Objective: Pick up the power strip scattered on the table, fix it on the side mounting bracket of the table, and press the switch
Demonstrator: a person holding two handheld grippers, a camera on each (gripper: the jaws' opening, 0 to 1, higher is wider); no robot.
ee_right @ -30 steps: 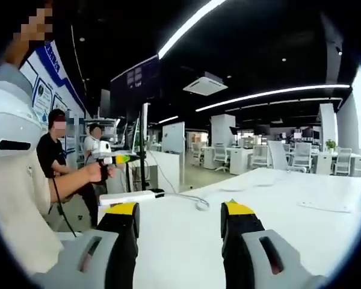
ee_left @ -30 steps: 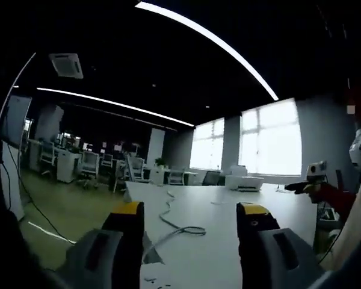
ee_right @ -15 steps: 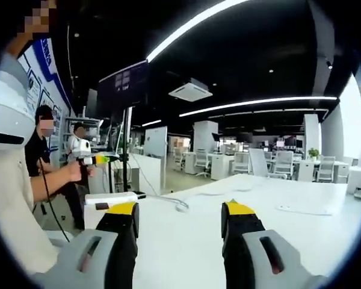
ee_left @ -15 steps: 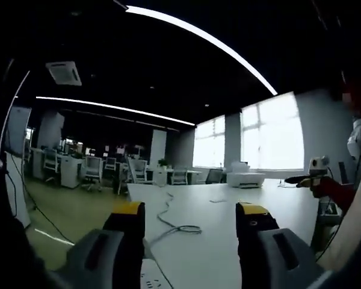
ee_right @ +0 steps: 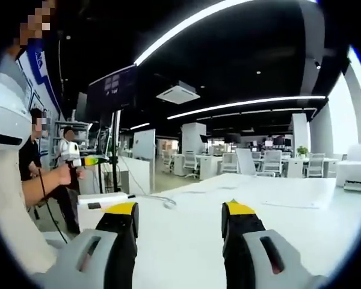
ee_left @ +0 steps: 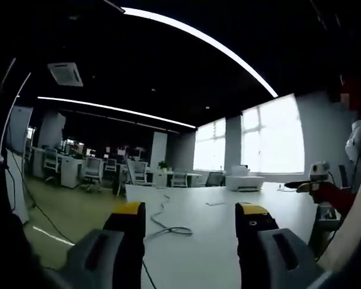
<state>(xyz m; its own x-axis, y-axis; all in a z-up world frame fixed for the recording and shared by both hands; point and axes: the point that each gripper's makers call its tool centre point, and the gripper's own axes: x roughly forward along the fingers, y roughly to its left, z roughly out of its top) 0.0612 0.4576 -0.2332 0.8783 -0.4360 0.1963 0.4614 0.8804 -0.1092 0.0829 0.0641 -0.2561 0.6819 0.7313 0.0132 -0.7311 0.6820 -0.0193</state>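
It was a big office with long ceiling lights, bright windows and rows of desks and chairs far back. A wide white table filled the lower part of both views.

In the left gripper view, the left gripper hung above the table with its two yellow-tipped jaws wide apart and nothing between them. Past the jaws a grey cable lay in a loop on the table. At the right edge, the right gripper showed in a hand.

In the right gripper view, the right gripper was wide open too and held nothing. Beyond its left jaw lay the white power strip on the table (its cord ran off to the right). The left gripper was held up above it. Two people stood behind.

Half a second before, a white piece showed low between the left jaws; now only dark table edge was there. The power strip lay in the same spot.
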